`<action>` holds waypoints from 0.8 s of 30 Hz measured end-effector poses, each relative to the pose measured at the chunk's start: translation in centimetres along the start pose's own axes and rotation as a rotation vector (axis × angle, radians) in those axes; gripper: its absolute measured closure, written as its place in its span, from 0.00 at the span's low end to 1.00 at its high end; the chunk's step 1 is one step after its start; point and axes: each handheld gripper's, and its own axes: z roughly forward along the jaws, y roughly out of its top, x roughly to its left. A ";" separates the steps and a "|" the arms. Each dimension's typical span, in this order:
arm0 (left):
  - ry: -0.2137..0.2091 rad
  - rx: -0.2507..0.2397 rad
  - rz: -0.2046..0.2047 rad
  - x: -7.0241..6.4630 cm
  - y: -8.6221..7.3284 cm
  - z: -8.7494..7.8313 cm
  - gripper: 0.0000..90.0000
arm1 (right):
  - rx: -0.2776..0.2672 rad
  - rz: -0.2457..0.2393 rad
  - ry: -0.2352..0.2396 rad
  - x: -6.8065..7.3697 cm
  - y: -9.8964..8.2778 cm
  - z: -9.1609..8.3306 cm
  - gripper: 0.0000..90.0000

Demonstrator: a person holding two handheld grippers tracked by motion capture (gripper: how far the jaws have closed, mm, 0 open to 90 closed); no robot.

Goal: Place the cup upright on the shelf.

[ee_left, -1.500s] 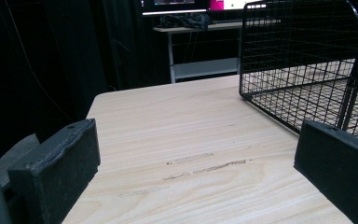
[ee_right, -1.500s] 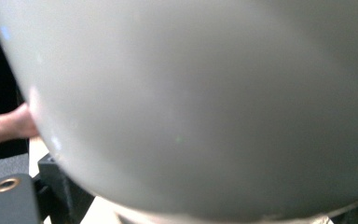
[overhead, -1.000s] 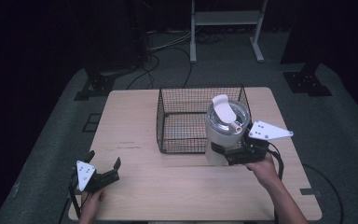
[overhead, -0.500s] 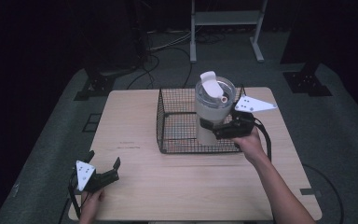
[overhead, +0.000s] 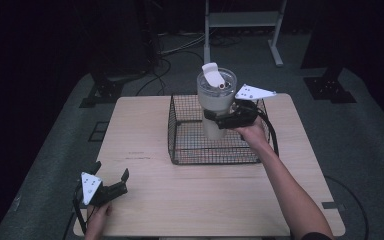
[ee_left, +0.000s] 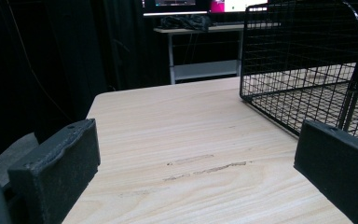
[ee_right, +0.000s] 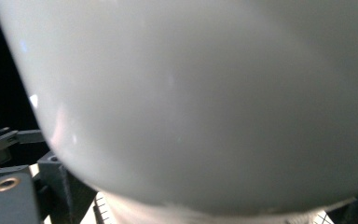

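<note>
From where I stand, the right hand-held gripper [overhead: 219, 118] is clamped around the body of a tall white tumbler [overhead: 214, 107], holding it upright inside the black wire basket [overhead: 180, 145]. The tumbler's clear lid, with its white flap tipped up, rises well above the basket's top rim; whether its base touches the basket floor I cannot tell. In the right gripper view the tumbler's pale wall [ee_right: 200, 93] presses close to the camera, with the dark jaw blocks at the bottom corners on either side of it.

The basket stands on the far middle of the wooden surface [overhead: 205, 200], its back wall near the far edge and its right wall near the person's right hand [overhead: 252, 134], which lies over the front right corner of the rim. Inside the basket there is open mesh floor to the left of the tumbler.

The left hand-held gripper [overhead: 111, 180] sits at the near left corner of the surface, jaws spread and holding nothing. The left gripper view shows bare wood between them and the basket's near corner [ee_left: 303, 79] off to the right. A broad strip of bare surface runs between the basket's front and the near edge.
</note>
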 end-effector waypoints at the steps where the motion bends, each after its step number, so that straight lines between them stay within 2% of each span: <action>1: -0.001 -0.002 -0.003 0.0 0.0 0.0 0.00 | 0.008 -0.003 0.001 -0.2 0.0 0.3 0.09; 8: -0.004 -0.004 -0.006 0.1 0.0 0.0 0.00 | 0.043 -0.004 0.005 -1.1 0.0 2.7 0.09; 16: -0.007 -0.005 -0.007 0.1 0.0 0.0 0.00 | 0.056 -0.017 0.012 -1.9 0.1 5.0 0.09; 18: -0.007 -0.007 -0.012 0.2 0.0 -0.1 0.00 | 0.061 -0.026 0.013 -2.1 0.0 5.5 0.09; 21: -0.009 -0.006 -0.015 0.2 0.0 -0.1 0.00 | 0.072 -0.008 0.021 -2.4 -0.2 6.0 0.09; 24: -0.010 -0.010 -0.016 0.2 0.0 -0.1 0.00 | 0.079 -0.014 0.022 -2.7 -0.4 6.6 0.09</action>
